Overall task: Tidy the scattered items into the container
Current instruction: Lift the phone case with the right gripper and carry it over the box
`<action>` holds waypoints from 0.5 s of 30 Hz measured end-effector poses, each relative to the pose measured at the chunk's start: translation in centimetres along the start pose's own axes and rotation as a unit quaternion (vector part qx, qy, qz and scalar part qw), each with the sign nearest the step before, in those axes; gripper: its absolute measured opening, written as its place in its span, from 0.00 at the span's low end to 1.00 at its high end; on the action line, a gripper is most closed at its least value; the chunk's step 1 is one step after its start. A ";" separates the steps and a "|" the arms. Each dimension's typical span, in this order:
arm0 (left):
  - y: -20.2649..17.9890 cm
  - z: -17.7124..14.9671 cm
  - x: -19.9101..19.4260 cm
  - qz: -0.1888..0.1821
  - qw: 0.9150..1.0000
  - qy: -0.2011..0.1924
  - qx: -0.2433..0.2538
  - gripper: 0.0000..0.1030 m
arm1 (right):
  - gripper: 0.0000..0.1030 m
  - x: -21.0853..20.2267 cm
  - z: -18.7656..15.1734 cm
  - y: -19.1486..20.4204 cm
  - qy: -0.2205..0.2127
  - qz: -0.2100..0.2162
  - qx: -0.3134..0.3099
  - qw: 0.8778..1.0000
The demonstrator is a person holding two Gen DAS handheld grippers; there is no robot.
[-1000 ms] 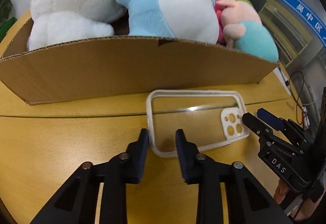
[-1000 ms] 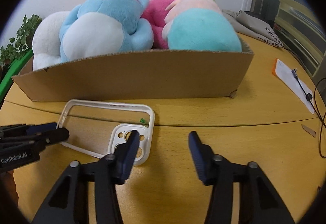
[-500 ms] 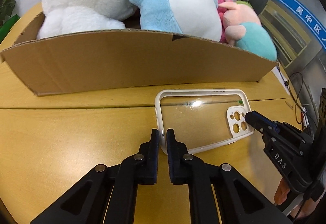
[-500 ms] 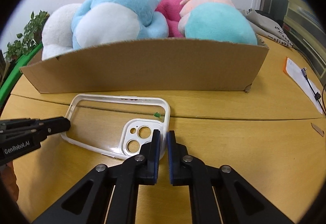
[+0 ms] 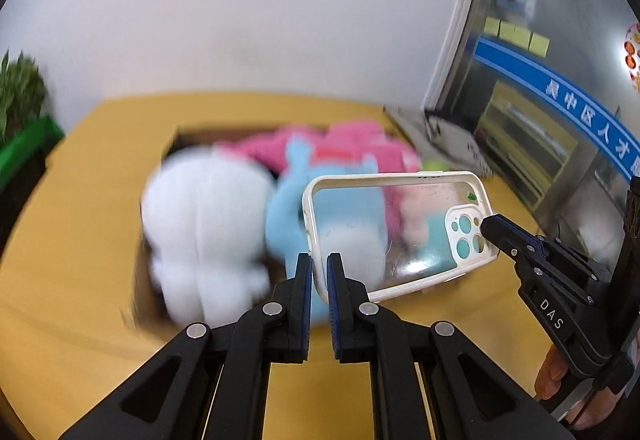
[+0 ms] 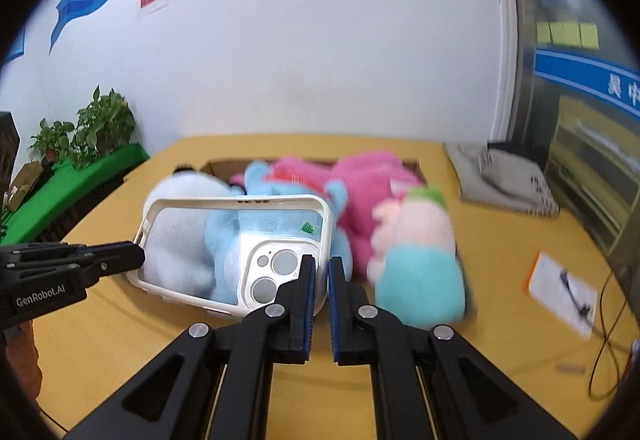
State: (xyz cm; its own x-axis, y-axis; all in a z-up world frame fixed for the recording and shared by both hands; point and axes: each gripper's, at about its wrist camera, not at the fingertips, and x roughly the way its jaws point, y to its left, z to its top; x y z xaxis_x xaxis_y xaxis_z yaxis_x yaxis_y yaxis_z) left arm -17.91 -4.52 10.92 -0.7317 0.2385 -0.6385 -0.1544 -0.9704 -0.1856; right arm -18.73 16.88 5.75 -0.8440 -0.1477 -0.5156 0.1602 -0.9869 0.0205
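Both ends pinched: left hand-held gripper (image 5: 319, 274) and right hand-held gripper (image 6: 318, 276) carry the phone case (image 5: 394, 230) level. Box (image 6: 224, 165) seems below, though blurred. Lower evenly onto the plush toys (image 6: 360, 191), release together.

phone case (image 5: 394, 236): glossy clear plastic | plush toys (image 6: 416, 252): fuzzy cloth | fingers (image 5: 304, 280): matt black plastic

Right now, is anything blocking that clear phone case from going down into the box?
Yes: plush toys fill the box. The phone case, held by both tongs, hangs above the white plush and the blue plush.

Clear white-rimmed phone case (image 5: 394, 234) airborne above toy-filled cardboard box (image 6: 224, 164).
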 end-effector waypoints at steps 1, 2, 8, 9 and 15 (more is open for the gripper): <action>0.0 1.8 0.7 0.001 1.000 -0.006 0.004 0.07 | 0.06 0.5 1.3 -0.2 -0.008 -0.001 -0.001 1.000; 0.3 3.6 1.5 0.002 1.000 -0.009 0.007 0.07 | 0.06 1.3 2.9 -0.4 -0.016 -0.003 -0.002 1.000; 2.5 11.0 9.8 0.006 1.000 0.025 0.004 0.07 | 0.05 9.3 9.9 -1.6 -0.006 -0.034 -0.020 0.999; 3.0 11.9 11.6 0.011 0.999 0.036 0.000 0.07 | 0.05 11.0 10.4 -1.9 0.004 -0.044 -0.027 0.999; 5.5 12.5 22.0 0.033 0.991 0.127 -0.014 0.06 | 0.05 21.6 8.4 -2.8 0.099 -0.058 -0.024 0.993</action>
State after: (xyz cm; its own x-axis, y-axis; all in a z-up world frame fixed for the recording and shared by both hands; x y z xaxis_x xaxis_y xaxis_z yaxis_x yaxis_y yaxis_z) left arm -43.13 -5.04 5.16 -0.5484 0.1797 -0.8167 -0.0899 -0.9836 -0.1561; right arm -41.65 15.89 1.75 -0.7424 -0.0131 -0.6698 0.0962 -0.9915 -0.0873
